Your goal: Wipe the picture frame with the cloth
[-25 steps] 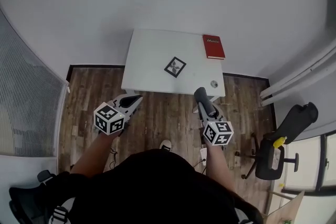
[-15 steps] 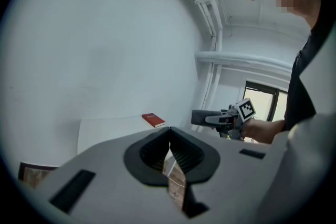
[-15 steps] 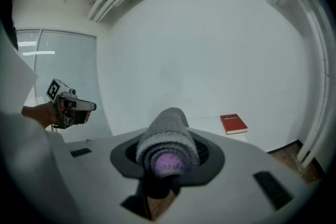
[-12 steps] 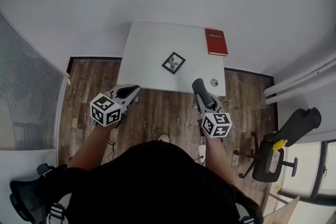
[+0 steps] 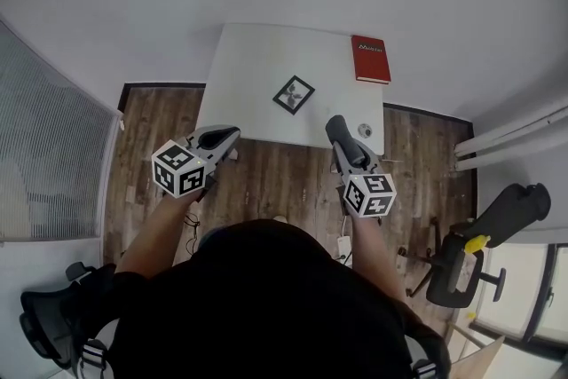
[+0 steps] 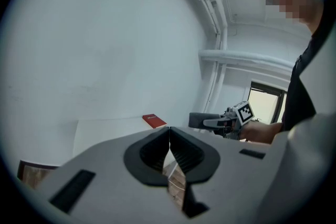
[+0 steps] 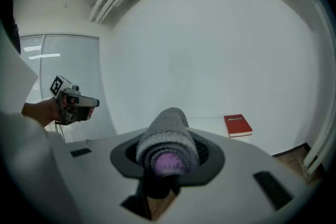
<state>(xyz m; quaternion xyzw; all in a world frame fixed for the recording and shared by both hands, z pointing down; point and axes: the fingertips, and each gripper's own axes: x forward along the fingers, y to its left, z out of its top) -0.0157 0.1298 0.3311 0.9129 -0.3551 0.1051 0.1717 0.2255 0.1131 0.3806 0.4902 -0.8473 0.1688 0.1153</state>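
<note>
We hold the left hand-held gripper (image 5: 229, 135) with its jaws pressed together on nothing; the right hand-held gripper (image 5: 337, 130) clamps a rolled grey cloth with a purple core (image 7: 167, 145). The small black picture frame (image 5: 294, 94) lies mid-way on the white counter (image 5: 248, 75) — at 12 o'clock between both grippers, apart from each — with a red book (image 5: 370, 59) at its 2 o'clock.

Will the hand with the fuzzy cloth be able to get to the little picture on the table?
Probably yes. The right gripper, shut on the cloth, hangs at the near edge of the table, and nothing stands between it and the picture frame.
</note>
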